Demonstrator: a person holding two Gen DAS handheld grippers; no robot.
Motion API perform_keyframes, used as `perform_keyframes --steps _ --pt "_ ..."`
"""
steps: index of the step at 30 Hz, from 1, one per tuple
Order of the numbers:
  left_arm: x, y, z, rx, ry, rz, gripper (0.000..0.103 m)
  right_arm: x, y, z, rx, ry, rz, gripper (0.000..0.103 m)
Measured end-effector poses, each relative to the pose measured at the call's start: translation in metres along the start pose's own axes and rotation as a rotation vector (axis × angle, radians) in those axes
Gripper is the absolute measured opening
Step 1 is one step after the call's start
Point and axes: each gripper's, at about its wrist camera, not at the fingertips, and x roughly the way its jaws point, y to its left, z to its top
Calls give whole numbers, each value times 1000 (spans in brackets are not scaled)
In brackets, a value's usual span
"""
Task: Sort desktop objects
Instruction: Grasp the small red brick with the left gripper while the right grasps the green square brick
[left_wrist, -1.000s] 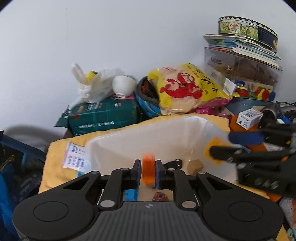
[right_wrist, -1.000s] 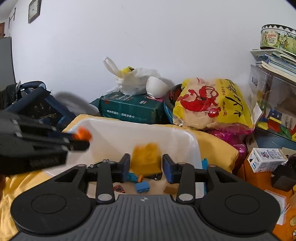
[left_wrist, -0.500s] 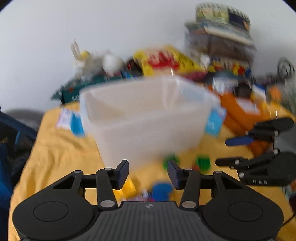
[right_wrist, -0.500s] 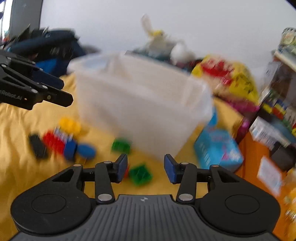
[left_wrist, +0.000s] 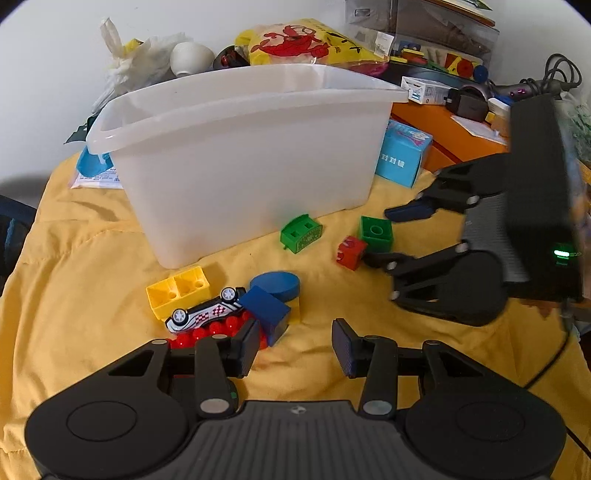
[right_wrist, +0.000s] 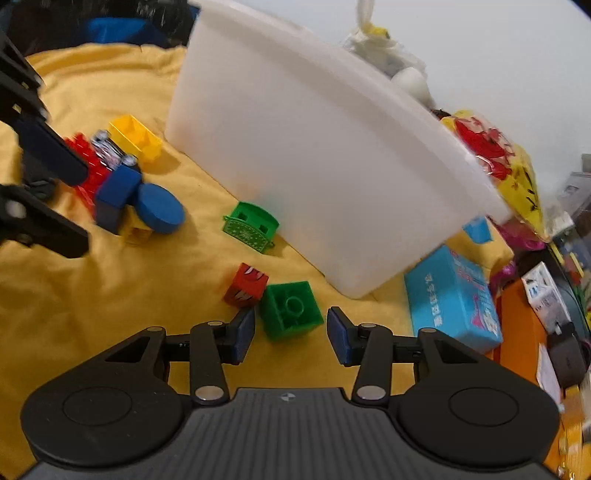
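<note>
Since the earlier frames: both grippers have dropped from over the white bin (left_wrist: 240, 155) to the yellow cloth (left_wrist: 74, 288). We no longer see the orange piece the left one carried, nor the yellow piece between the right one's pads.

Left pile (lower left, left wrist view): yellow brick (left_wrist: 177, 290), toy car (left_wrist: 205, 312) on its side, red studded piece (left_wrist: 210, 330), blue block (left_wrist: 267, 310), blue disc (left_wrist: 275, 285), all touching or overlapping.

Left gripper (left_wrist: 293, 349): released, nothing between the pads; jaws opened within the last second. Its left pad sits just beside the blue block.

Centre: green arched piece (left_wrist: 301, 232) lies against the bin's front wall.

Right gripper (right_wrist: 290, 334): jaws apart, empty, straddling the green brick (right_wrist: 291, 310), pads not yet on it.

Right of centre: red cube (right_wrist: 246, 285) touches the green brick's left side.

Risks:
- We judge the right gripper's left pad could catch the red cube and nudge or pinch both.
- Closing the left gripper into the pile may drag the car or disc along.
- Soft cloth could let bricks tip.
</note>
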Motion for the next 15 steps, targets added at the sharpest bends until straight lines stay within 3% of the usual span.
perform_keyframes --steps 4,7,12,15 --pt "1 -1 2 -6 -1 8 48 3 -2 3 -27 -2 -1 46" --pt "0 -3 4 -11 -8 3 48 -11 7 8 -100 -37 -56 46" --pt "-3 -11 15 23 -43 -7 48 -12 15 2 -106 5 -9 40" --pt "0 -15 21 38 -43 -19 48 0 11 -5 -86 -1 -31 41"
